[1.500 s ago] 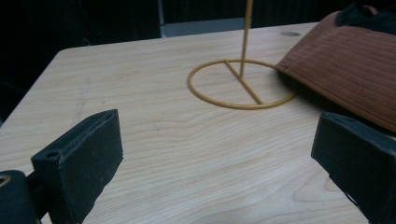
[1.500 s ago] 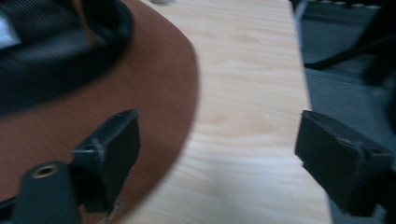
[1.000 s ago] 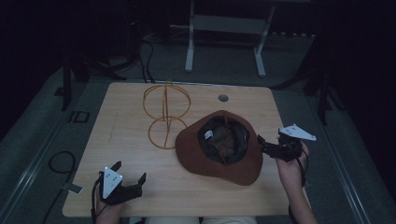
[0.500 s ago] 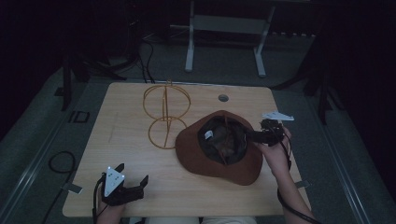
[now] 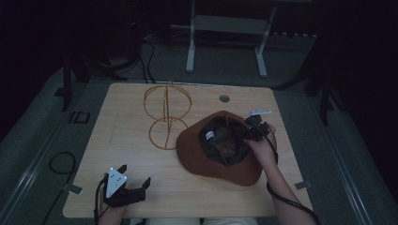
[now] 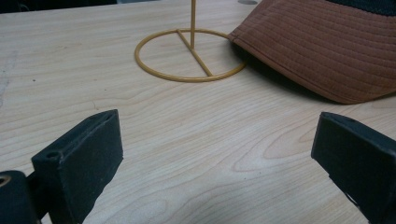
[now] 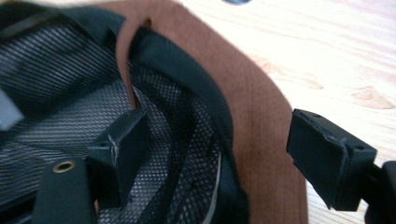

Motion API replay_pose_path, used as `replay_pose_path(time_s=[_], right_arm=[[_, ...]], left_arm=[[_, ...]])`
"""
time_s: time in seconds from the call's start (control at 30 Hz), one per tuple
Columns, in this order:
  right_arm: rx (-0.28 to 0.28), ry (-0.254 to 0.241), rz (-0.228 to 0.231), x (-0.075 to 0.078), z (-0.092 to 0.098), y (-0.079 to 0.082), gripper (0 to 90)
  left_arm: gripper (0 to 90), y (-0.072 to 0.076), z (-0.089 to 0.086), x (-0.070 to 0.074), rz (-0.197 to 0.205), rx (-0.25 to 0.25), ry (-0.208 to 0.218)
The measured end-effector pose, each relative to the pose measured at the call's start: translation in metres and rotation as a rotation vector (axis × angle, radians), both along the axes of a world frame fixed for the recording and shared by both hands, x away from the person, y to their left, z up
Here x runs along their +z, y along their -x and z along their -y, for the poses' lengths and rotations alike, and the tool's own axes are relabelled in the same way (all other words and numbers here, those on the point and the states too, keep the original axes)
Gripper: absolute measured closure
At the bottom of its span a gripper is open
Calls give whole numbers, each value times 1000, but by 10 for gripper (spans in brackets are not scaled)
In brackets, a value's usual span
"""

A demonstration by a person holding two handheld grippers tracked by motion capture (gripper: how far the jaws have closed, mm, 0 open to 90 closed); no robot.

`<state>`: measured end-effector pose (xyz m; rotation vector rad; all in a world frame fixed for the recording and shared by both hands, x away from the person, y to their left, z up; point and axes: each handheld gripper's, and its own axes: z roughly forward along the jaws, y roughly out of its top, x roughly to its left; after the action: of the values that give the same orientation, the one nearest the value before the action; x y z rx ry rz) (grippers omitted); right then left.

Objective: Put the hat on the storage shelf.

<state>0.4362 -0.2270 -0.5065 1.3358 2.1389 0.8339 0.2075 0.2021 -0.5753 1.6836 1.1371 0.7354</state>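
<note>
A brown brimmed hat (image 5: 195, 157) lies upside down on the wooden table (image 5: 117, 140), its black mesh lining (image 7: 70, 93) facing up. My right gripper (image 5: 249, 131) is at the hat's right rim. One jaw is inside the crown and the other outside over the brim (image 7: 261, 107). The jaws have just been closing and stand open, with the rim between them untouched by the pads (image 7: 219, 128). My left gripper (image 5: 135, 174) rests open at the table's near left (image 6: 217, 130), nothing between its jaws. A gold wire hat stand (image 5: 165, 108) is just left of the hat (image 6: 317, 46).
The stand's round base (image 6: 196, 54) touches the hat's brim edge. A cable grommet (image 5: 224, 98) sits in the tabletop behind the hat. A desk frame (image 5: 225, 23) stands on the floor beyond the table. Bare wood lies between my left gripper and the hat.
My right gripper has moved left and down, from beyond the hat's right edge to its rim, with one jaw now inside the crown. The left gripper has stayed put.
</note>
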Motion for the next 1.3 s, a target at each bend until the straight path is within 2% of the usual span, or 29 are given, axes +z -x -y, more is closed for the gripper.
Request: replay_pose_path(time_s=[0.03, 0.07, 0.1, 0.17, 0.23, 0.3, 0.4, 0.47, 0.53, 0.63, 0.73, 0.87, 0.97, 1.03, 1.1, 1.23, 1.3], right_arm=[[7, 10, -1, -3, -2, -2, 207], [19, 57, 14, -10, -6, -4, 229], [17, 74, 13, -13, -7, -5, 236], [21, 80, 9, -18, -8, -7, 295], [19, 86, 7, -20, -9, -7, 298], [12, 119, -5, -27, -10, -9, 336], [9, 117, -21, -31, -10, -9, 410], [12, 145, -13, -35, -11, -8, 473], [-27, 153, -9, -35, -13, -8, 525], [-51, 193, 0, -37, -13, -8, 655], [-80, 209, 8, -40, -9, -8, 790], [-103, 164, 16, -38, -4, -6, 836], [-102, 127, 43, -28, -1, -2, 842], [-102, 101, 65, -19, 2, 1, 843], [-100, 69, 82, -11, 5, 6, 844], [-89, 12, 136, 7, 8, 22, 844], [-83, 4, 161, 14, 8, 29, 844]], left_arm=[[26, 0, 0, 0, 0, 0, 0], [26, 0, 0, 0, -5, 2, -4], [26, 0, 0, 0, -4, 5, -5], [26, 0, 0, 0, -5, 4, -4], [26, 0, 0, 0, -6, 6, -1], [26, 0, 0, 0, -7, 3, 1], [26, 1, 0, 0, -7, 5, -1], [26, 1, 0, 0, -9, 4, 1], [26, 1, 0, 1, -17, -1, 7], [26, 0, 0, 0, -26, 2, 12], [26, 1, 0, 0, -26, 0, 13], [26, 2, 2, 1, -19, 2, -13], [26, 1, 4, 1, -38, 1, -16], [26, 0, 6, 1, -51, -17, -11], [26, 0, 7, 4, -55, -32, -33], [26, 1, 10, 14, -52, -58, 13], [26, -1, 15, 17, -61, -79, 6]])
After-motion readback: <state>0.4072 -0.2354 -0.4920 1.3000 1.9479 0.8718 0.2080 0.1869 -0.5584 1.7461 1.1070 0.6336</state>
